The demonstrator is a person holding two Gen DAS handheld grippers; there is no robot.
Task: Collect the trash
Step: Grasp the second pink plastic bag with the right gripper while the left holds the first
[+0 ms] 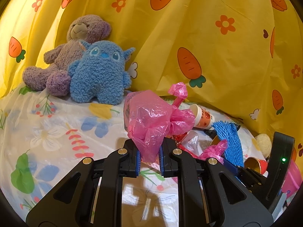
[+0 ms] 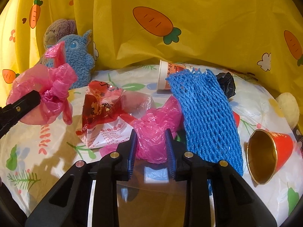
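My left gripper (image 1: 149, 157) is shut on a big pink plastic bag (image 1: 149, 117), which it holds bunched up above the flowered table cover (image 1: 56, 128). My right gripper (image 2: 150, 140) points down at the trash pile, and its blue pads press on both sides of a smaller crumpled pink plastic bag (image 2: 151, 130) lying on the cover. Around that bag lie a red snack wrapper (image 2: 102, 109), a blue foam net sleeve (image 2: 206, 113), a tipped red cup with a gold inside (image 2: 269, 155), a paper cup on its side (image 2: 164, 75) and a black plastic scrap (image 2: 227, 85).
A blue plush toy (image 1: 100, 71) and a purple-grey teddy bear (image 1: 75, 47) sit at the back left against the yellow carrot-print curtain (image 1: 208, 37). A cream fuzzy ball (image 2: 287, 107) rests at the right edge by the curtain.
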